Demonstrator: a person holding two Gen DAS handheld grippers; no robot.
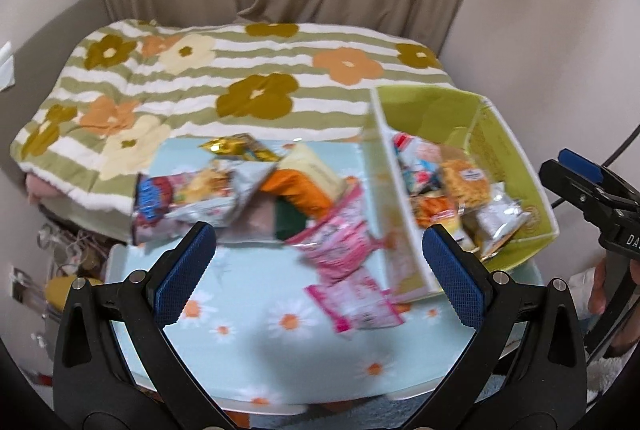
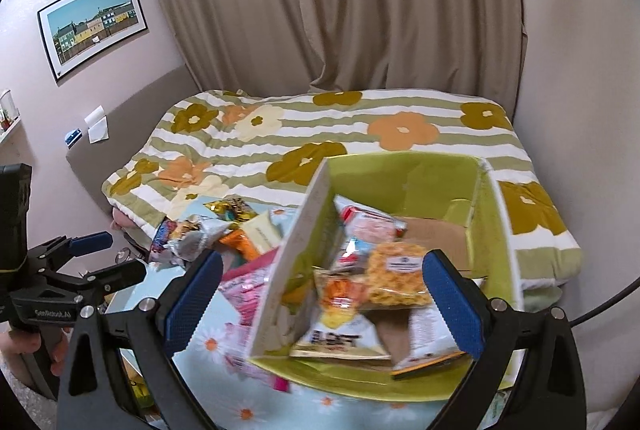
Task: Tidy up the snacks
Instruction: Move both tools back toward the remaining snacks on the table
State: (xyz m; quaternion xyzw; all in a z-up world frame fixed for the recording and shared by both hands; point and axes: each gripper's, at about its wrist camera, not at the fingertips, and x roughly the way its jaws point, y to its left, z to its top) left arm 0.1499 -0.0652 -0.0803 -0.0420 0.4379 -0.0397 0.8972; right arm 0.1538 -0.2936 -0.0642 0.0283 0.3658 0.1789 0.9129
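Note:
A pile of loose snack packets lies on the light blue flowered tablecloth, with two pink packets nearest to me. At the right stands a green box that holds several snack bags. My left gripper hovers open above the cloth, just short of the pink packets, with nothing between its fingers. My right gripper hangs open over the near end of the green box, also holding nothing. Each gripper shows at the edge of the other's view: the right gripper, the left gripper.
Behind the table is a bed with a green-striped flowered duvet, and beige curtains hang beyond it. A framed picture is on the left wall. Clutter and cables lie on the floor left of the table. A hand holds the left gripper's handle.

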